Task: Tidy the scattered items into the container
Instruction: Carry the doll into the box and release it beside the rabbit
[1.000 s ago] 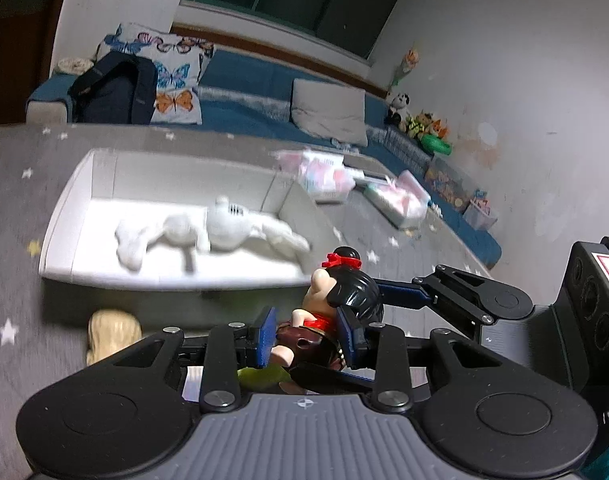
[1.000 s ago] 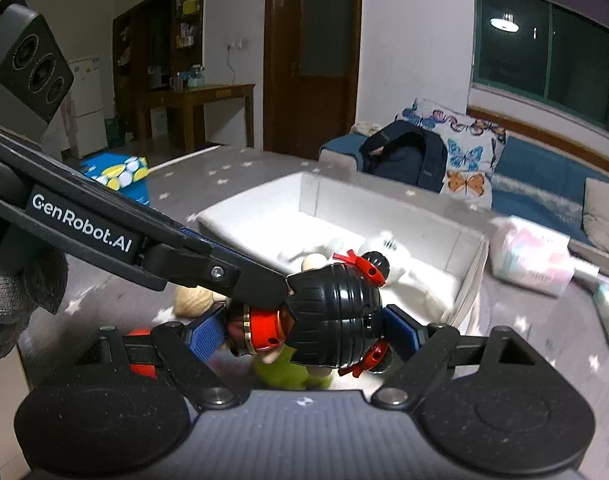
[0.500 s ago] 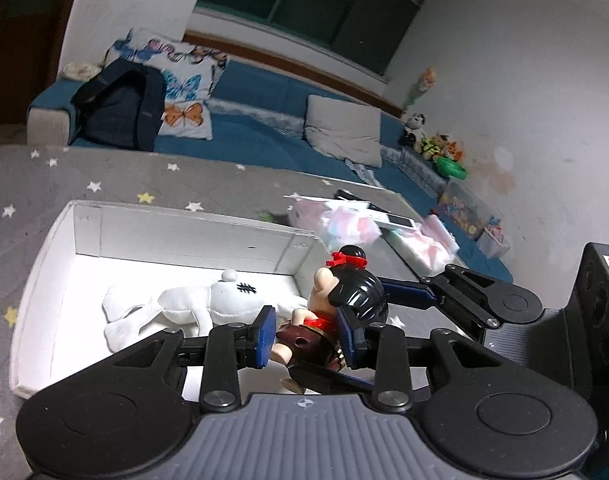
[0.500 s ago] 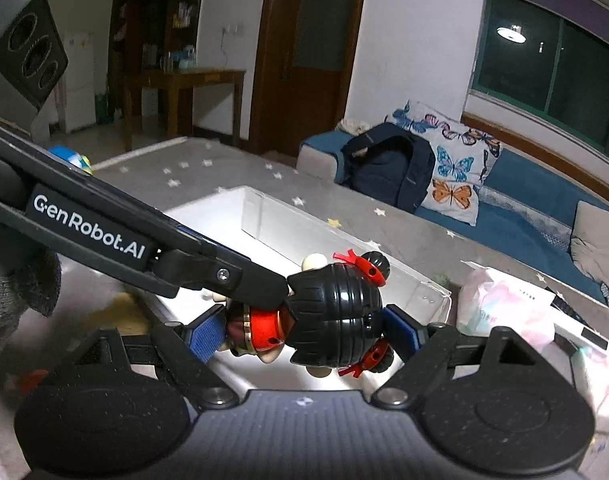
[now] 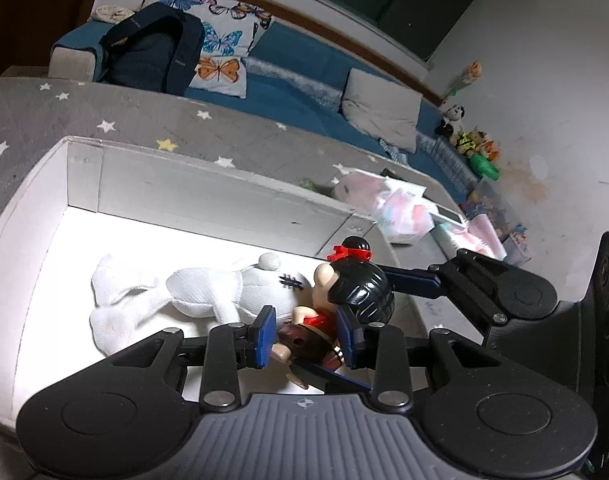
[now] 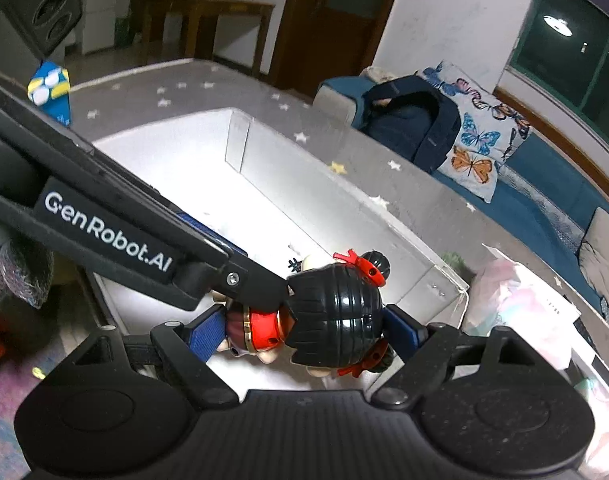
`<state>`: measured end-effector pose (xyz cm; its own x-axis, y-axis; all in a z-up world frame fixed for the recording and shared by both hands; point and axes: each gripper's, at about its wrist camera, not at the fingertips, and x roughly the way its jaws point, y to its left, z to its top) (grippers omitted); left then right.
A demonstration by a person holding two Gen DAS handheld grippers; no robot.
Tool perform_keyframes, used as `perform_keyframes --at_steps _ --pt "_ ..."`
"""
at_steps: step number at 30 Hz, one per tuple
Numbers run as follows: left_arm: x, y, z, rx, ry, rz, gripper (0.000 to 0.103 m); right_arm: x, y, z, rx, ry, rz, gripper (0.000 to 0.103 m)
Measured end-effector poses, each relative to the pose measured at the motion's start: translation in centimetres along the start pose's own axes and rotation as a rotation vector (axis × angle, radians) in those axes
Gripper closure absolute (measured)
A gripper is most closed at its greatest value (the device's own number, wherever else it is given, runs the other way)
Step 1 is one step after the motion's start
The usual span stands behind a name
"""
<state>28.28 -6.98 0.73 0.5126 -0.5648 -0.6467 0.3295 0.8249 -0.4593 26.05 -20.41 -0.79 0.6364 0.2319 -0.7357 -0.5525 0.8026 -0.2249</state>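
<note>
Both tools tilt down over the white box [image 5: 208, 200]; left tool [image 5: 306, 336] and right tool [image 6: 304, 330] each clamp the doll [image 6: 328, 312].

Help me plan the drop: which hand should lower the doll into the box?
Right, probably. The right tool spans the doll head to foot above bare box floor. The left tool, whose jaws have just been closing on the doll's waist, hangs over the plush.

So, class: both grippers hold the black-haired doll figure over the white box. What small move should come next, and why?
Probably lower it slightly and let go: the black-haired doll figure hangs over the white cardboard box's floor, beside the white plush dog, with the left gripper and right gripper clamped on it.
</note>
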Motion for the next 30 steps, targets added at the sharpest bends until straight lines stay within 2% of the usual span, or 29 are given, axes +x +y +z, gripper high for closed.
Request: perform_keyframes --at_steps 4,10,15,30 --pt "0.8 0.2 0.1 -0.014 0.012 0.004 0.067 0.7 -0.6 0.2 -0.002 0.038 0.021 0.018" --pt "1.7 0.3 -0.2 -0.017 0.037 0.022 0.067 1.8 -2.0 0.2 0.062 0.090 0.104 0.018" --pt "2.1 0.3 -0.1 -0.025 0.044 0.018 0.066 1.7 -2.3 0.2 0.057 0.095 0.111 0.018" --pt "1.5 -0.4 -0.4 0.001 0.042 0.030 0.068 -0.1 -2.1 -0.5 0.110 0.022 0.079 0.018"
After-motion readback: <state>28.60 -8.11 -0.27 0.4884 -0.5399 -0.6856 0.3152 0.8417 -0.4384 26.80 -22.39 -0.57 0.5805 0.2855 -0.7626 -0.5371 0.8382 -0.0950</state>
